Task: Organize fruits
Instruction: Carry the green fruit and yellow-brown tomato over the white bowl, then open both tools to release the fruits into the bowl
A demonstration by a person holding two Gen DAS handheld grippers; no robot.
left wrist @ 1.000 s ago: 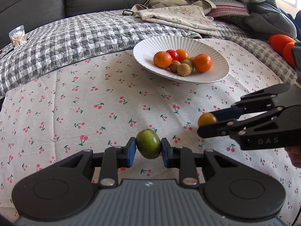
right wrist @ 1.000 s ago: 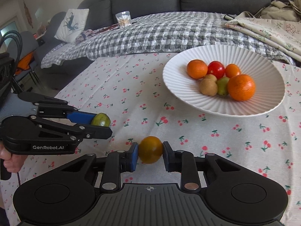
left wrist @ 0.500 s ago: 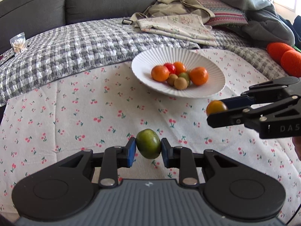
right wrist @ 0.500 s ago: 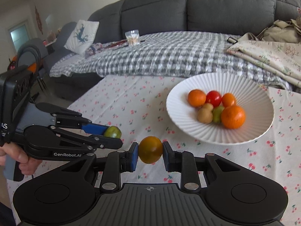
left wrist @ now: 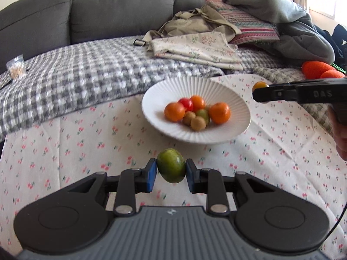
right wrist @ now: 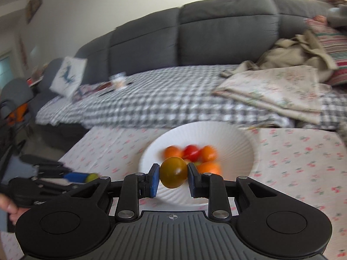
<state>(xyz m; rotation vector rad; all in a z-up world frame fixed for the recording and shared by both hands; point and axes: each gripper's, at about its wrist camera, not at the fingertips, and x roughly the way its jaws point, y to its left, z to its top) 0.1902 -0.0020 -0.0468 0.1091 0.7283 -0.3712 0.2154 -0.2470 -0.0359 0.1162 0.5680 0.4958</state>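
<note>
My left gripper [left wrist: 171,171] is shut on a green fruit [left wrist: 171,165] and holds it above the cherry-print cloth, just short of the white ribbed plate [left wrist: 234,99]. The plate holds several orange, red, green and brown fruits [left wrist: 196,113]. My right gripper [right wrist: 172,177] is shut on a yellow-orange tomato [right wrist: 173,175] and holds it in the air in front of the plate [right wrist: 234,149]. In the left wrist view the right gripper [left wrist: 259,91] comes in from the right with the tomato [left wrist: 259,85]. In the right wrist view the left gripper [right wrist: 92,177] shows at lower left.
The cherry-print tablecloth [left wrist: 65,151] covers the table. Behind it a checked blanket [left wrist: 76,75] lies on a grey sofa [left wrist: 108,10] with folded cloth, a bag and cushions [left wrist: 206,36]. Orange objects [left wrist: 316,69] lie at the far right.
Both grippers have risen and moved toward the plate with their fruits. The right gripper has swung so the tomato now sits in front of the plate.
</note>
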